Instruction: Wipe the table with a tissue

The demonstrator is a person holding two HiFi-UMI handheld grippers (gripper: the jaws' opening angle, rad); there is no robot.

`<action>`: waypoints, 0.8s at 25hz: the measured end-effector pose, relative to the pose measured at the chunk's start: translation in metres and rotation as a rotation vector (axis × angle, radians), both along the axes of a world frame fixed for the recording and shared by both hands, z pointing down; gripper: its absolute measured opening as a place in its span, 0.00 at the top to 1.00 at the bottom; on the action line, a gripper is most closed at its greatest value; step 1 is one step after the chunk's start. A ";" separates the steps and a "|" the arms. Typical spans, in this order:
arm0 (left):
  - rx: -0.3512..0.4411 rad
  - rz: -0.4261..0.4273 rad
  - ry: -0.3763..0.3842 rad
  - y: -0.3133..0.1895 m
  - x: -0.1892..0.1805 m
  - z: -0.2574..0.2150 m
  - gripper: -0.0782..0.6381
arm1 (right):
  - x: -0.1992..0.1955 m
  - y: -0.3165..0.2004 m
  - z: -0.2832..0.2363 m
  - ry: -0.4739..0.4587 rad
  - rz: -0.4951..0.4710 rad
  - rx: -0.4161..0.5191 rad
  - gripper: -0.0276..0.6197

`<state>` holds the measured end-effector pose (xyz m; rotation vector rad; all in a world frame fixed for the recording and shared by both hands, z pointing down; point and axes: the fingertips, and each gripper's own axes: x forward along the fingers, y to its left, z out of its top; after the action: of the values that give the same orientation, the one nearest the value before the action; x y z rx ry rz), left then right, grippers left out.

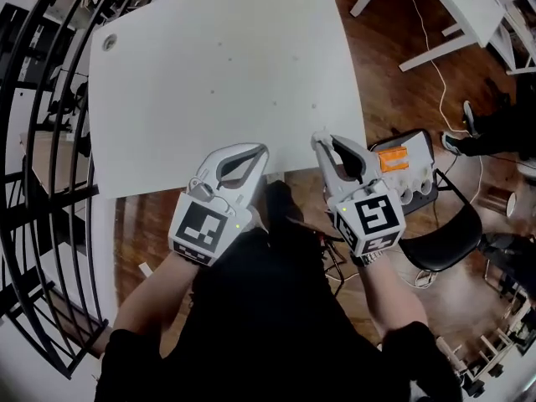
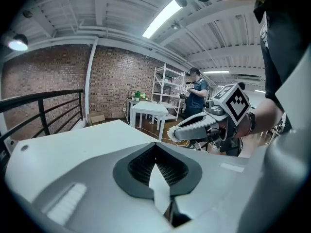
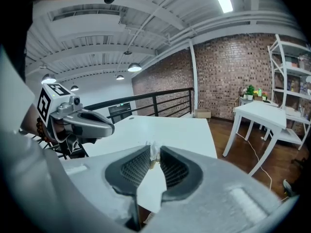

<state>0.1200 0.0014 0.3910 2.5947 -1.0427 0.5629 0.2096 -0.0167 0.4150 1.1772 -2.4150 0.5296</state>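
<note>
Black railing [image 1: 33, 182] at left; black chair [image 1: 452, 237] at right, orange-white box [image 1: 392, 159] beside it; wood floor [image 1: 394, 82]; white furniture [image 1: 456, 7] beyond.

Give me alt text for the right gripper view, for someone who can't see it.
The right gripper has its jaws shut on a small wad of white tissue, with a white table just ahead. The left gripper, jaws together, is at the left, and a black railing and a brick wall stand behind.
</note>
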 end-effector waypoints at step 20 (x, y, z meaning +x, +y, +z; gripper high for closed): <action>-0.118 -0.047 -0.034 0.123 -0.123 -0.100 0.87 | -0.118 0.112 -0.065 0.169 -0.098 -0.124 0.88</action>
<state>-0.0028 0.1240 0.2914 2.4605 -1.0452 0.6394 0.0919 0.0950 0.3502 1.0044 -2.2496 0.5194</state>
